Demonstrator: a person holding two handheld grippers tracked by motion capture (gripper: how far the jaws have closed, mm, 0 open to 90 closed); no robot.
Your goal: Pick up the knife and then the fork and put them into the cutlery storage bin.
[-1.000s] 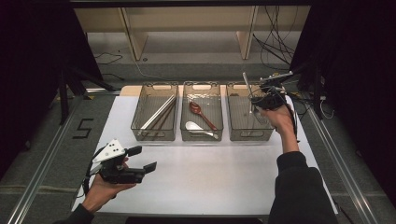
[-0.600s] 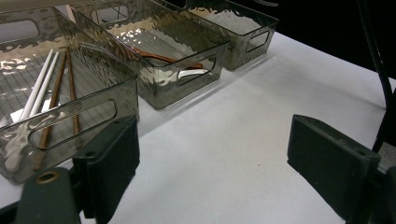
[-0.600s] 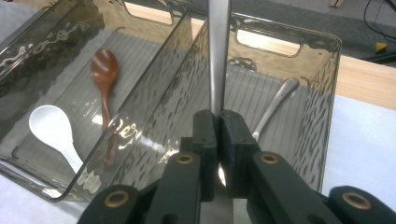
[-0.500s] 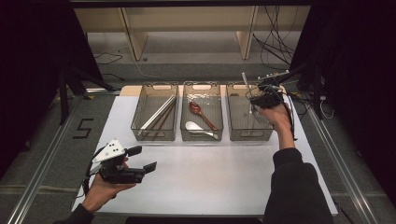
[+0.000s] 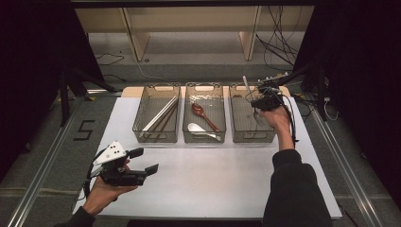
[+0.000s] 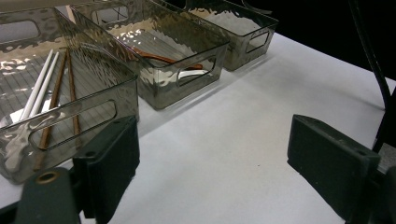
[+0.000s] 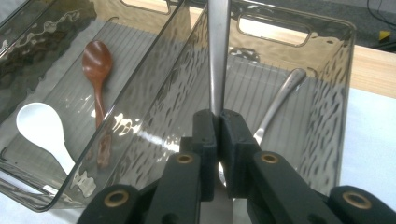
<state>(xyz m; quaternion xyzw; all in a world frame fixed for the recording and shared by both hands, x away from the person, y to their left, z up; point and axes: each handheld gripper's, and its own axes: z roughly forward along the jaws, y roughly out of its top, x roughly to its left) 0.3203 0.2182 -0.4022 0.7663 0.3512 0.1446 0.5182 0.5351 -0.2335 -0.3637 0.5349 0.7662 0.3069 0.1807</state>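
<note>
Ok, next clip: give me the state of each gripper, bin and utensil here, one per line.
Right gripper: shut on a metal utensil, above the right bin.
Left gripper: open, empty.
Right bin: holds one metal piece.
Middle bin: brown spoon, white spoon lying flat.
Left bin: chopsticks lying inside.

The right hand-held gripper (image 5: 255,97), clamped on a metal utensil (image 5: 246,84), edges slightly nearer the person above the right-hand bin (image 5: 252,136), forearm drawing back a touch
</note>
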